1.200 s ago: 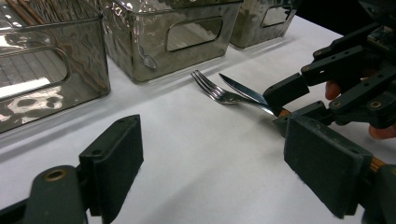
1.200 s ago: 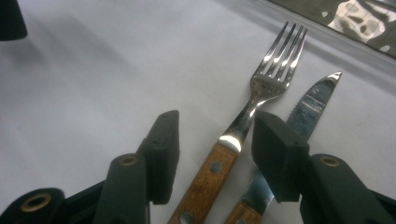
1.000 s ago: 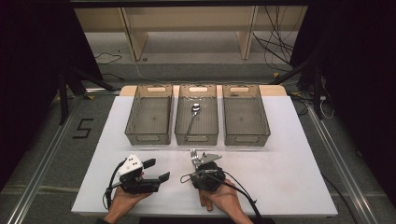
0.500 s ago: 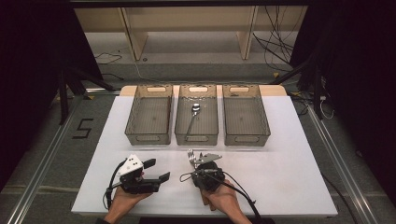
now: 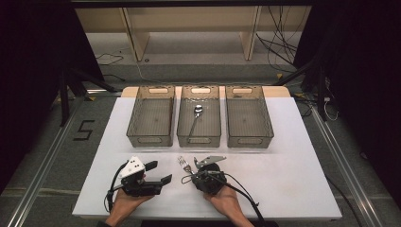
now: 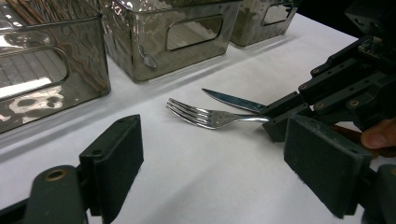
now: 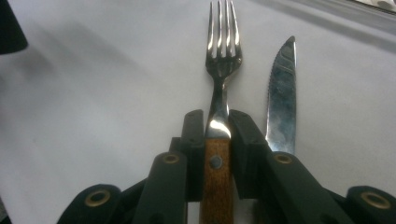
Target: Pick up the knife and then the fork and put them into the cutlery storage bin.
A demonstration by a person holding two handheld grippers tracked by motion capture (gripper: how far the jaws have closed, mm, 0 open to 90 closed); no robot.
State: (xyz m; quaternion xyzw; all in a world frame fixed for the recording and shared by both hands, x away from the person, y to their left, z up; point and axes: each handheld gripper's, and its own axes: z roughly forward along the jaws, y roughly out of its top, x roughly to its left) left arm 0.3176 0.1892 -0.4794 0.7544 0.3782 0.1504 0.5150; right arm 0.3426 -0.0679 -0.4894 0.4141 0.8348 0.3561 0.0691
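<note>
My right gripper has just been closing on the fork handle; the fork points to twelve o'clock, the knife lies parallel at its right.

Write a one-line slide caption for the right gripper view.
Right gripper closing its jaws on the wooden-handled fork, with the knife lying alongside on the white table.

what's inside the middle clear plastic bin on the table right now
The middle clear smoky plastic bin holds one silver metal spoon, lying lengthwise with its bowl toward the far end. Nothing else shows on the bin's ribbed floor in the high view, and nothing covers the spoon.
</note>
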